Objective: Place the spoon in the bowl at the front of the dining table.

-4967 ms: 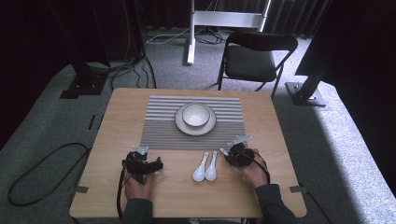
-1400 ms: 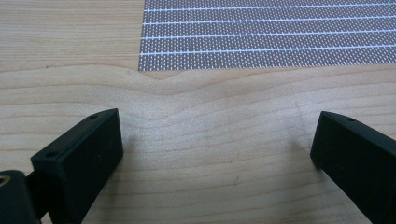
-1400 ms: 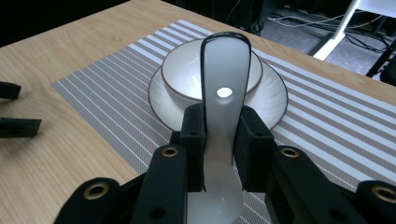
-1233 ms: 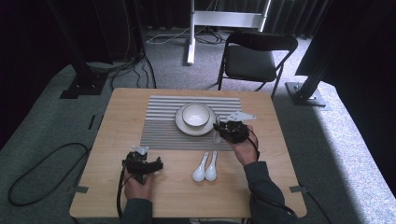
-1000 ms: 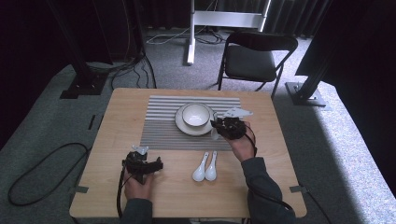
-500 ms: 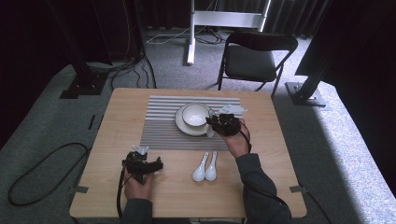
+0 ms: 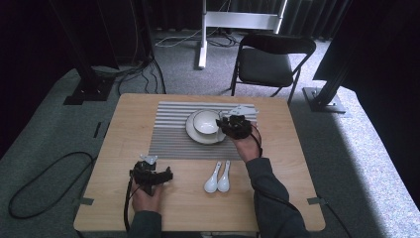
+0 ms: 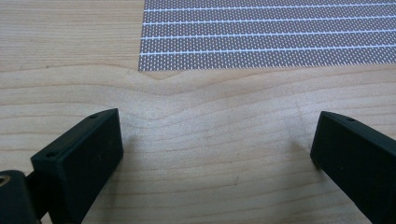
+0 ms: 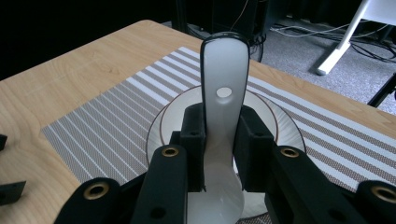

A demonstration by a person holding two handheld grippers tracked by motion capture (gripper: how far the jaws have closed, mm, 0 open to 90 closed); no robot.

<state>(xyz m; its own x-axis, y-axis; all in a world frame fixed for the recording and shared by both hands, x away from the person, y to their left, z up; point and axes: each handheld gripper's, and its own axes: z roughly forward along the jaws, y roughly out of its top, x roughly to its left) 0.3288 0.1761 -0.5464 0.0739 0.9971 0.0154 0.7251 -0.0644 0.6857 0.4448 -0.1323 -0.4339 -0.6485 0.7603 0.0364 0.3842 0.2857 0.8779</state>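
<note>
Gripping the white bowl (image 9: 224, 116) by its rim, the right gripper (image 9: 219, 149) is showing clamped jaws up close. Resting near-left, the left gripper (image 8: 215, 154) is keeping its jaws apart over bare table (image 8: 210, 112).

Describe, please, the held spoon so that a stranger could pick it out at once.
On the table, find the striped mat and its plate. Over that plate the right gripper clamps a white spoon; the other two spoons lie loose on bare wood.
</note>
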